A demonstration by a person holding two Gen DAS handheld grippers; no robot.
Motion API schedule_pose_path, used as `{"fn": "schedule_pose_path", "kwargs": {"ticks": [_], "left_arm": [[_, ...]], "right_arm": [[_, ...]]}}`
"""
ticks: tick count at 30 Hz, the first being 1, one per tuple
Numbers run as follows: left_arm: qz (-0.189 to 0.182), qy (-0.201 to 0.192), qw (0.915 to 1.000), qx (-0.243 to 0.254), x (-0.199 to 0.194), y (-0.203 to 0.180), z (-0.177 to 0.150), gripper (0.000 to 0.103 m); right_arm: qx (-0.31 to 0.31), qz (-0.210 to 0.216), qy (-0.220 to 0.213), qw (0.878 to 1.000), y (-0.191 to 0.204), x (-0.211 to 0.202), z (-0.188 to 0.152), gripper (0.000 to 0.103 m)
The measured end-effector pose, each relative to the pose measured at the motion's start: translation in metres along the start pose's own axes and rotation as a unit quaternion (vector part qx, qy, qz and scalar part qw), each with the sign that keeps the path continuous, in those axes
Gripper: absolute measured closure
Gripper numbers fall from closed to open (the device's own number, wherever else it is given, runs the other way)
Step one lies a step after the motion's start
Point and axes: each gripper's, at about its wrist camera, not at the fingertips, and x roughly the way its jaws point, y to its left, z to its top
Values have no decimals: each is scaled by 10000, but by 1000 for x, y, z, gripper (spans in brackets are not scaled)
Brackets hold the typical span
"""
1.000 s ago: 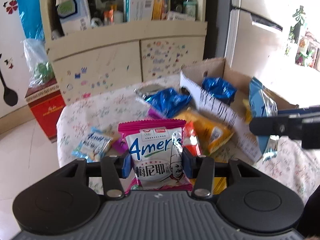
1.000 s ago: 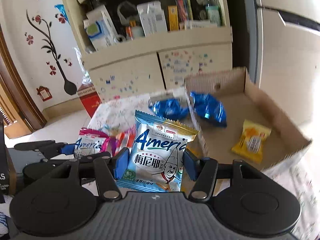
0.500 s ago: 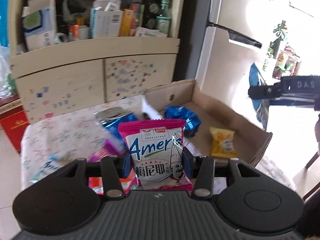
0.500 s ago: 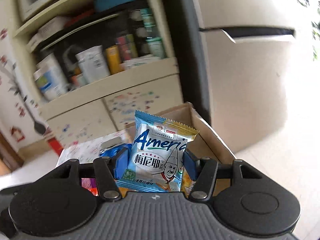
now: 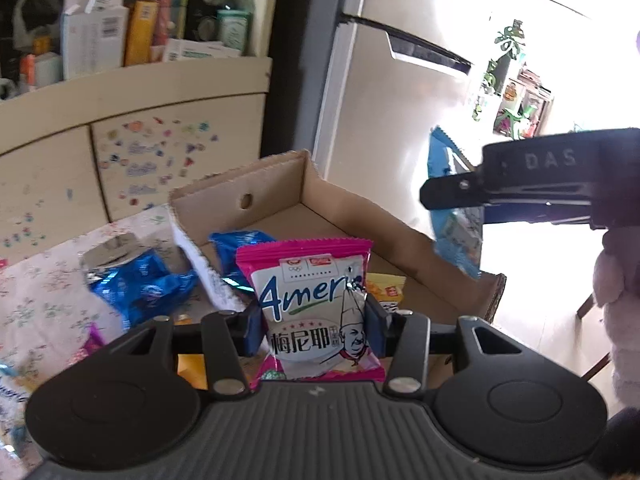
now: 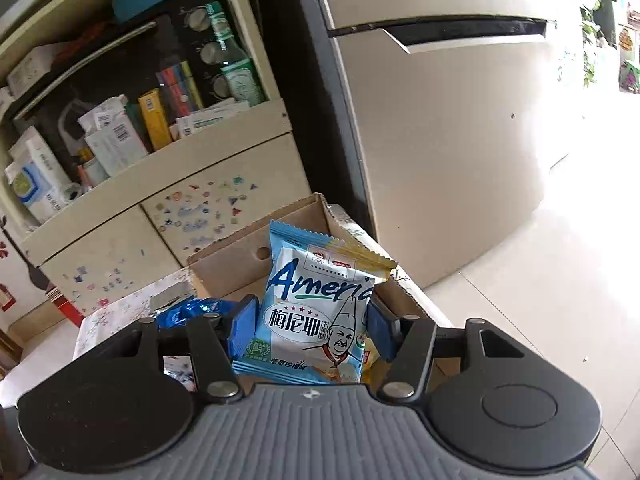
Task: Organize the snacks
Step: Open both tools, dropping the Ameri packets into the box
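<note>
Snacks are sitting in both of our grippers: the left gripper (image 5: 314, 326) is pinching a pink-edged packet (image 5: 312, 312) upright between its blue pads (image 5: 253, 328), its jaws pressed against the packet's two sides, and the right gripper (image 6: 310, 330) is pinching a light blue packet (image 6: 316, 312) the same way, its pads (image 6: 242, 326) squeezing the wrapper's flanks. Beyond the left jaws we are looking into an open cardboard box (image 5: 276, 188), where a blue foil packet (image 5: 236, 246) and a yellow packet (image 5: 386, 290) are lying just behind the pink one. To the left of those jaws, outside the box, a crumpled blue wrapper (image 5: 140, 286) is resting on the floral tabletop (image 5: 44, 280). Up and to the right of the left jaws, we are seeing the right gripper from the side, carrying its blue packet near the box's right wall. Behind the box a sticker-covered cabinet (image 6: 192, 216) and a pale refrigerator (image 6: 448, 152) are standing.
</note>
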Motion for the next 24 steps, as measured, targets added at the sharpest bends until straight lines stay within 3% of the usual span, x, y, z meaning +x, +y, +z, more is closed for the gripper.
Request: {"fn": "schedule_pose_path", "kwargs": {"ticks": [4, 6, 8, 12, 24], "left_arm": [[-84, 28, 9999, 52, 13, -8, 3, 53], [-88, 24, 10000, 17, 16, -8, 2, 34], [-98, -24, 9999, -95, 13, -6, 2, 27], [-90, -108, 9997, -212, 1, 1, 8, 24], [648, -25, 9965, -520, -45, 55, 8, 19]], "right_arm": [[286, -113, 143, 9994, -6, 12, 3, 38], [500, -145, 192, 9985, -11, 15, 4, 35], [653, -119, 208, 9976, -15, 15, 4, 31], [673, -41, 178, 9976, -13, 13, 2, 29], [123, 382, 147, 9991, 13, 10, -2, 24]]}}
